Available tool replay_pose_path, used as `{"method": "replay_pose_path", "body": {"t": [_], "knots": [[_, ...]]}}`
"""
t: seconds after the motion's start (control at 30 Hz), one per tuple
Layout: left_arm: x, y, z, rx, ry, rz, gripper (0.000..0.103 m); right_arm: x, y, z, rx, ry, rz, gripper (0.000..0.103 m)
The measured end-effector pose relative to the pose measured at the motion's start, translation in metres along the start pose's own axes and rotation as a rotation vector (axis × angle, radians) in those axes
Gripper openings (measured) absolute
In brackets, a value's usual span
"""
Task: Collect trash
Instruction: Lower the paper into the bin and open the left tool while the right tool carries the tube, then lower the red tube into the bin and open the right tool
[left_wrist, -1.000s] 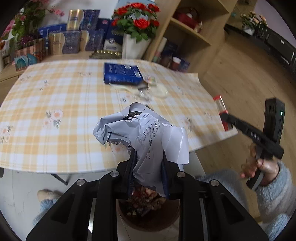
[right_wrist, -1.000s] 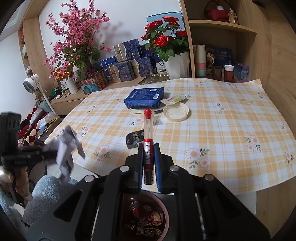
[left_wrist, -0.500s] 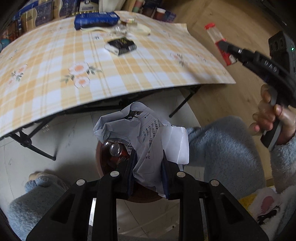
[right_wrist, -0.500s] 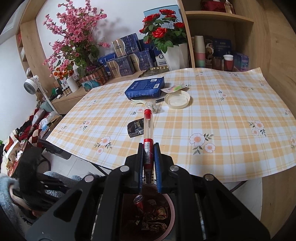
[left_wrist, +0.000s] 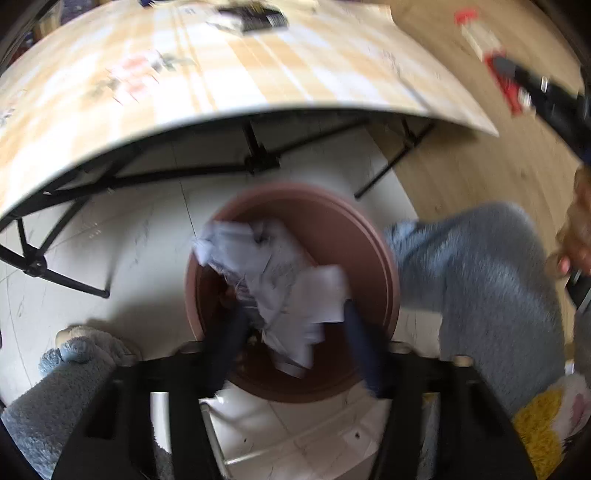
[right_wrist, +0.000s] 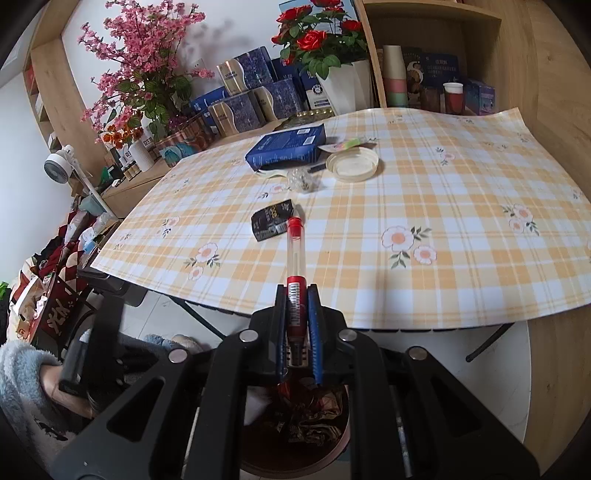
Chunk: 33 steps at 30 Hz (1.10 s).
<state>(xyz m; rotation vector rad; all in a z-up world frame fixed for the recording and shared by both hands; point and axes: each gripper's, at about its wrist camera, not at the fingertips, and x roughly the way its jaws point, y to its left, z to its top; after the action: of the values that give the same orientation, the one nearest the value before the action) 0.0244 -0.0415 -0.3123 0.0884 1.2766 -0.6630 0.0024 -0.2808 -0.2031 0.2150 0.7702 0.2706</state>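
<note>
With the left gripper (left_wrist: 291, 325) opening its jaws, the light, soft crumpled paper (left_wrist: 273, 280) drops loosely into the brown bin (left_wrist: 369, 236), while the right gripper (right_wrist: 298, 314) stays clamped mid-body on the stiff, slippery red-capped tube (right_wrist: 295, 258) above the near worktop (right_wrist: 443, 221) edge.

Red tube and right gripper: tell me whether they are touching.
Touching. The right wrist view shows the right gripper with both blue pads pressed against the labelled end of the red tube, no gap on either side, above the bin.
</note>
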Motion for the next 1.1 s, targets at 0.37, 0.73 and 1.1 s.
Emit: {"method": "replay_pose_path", "body": {"t": [0.37,0.73,1.1], "knots": [[-0.081,0.01,0.011,-0.044,-0.338,0.108,0.088,0.008,0.006,-0.019,0.007,0.041,0.016,0.015],[-0.131,0.041,-0.004,-0.098,-0.557,0.335,0.095,0.031,0.025,-0.045,-0.028,0.145,0.043,0.015],[-0.13,0.059,-0.028,-0.15,-0.584,0.391,0.095,0.065,0.045,-0.077,-0.085,0.313,0.063,0.015]]}}
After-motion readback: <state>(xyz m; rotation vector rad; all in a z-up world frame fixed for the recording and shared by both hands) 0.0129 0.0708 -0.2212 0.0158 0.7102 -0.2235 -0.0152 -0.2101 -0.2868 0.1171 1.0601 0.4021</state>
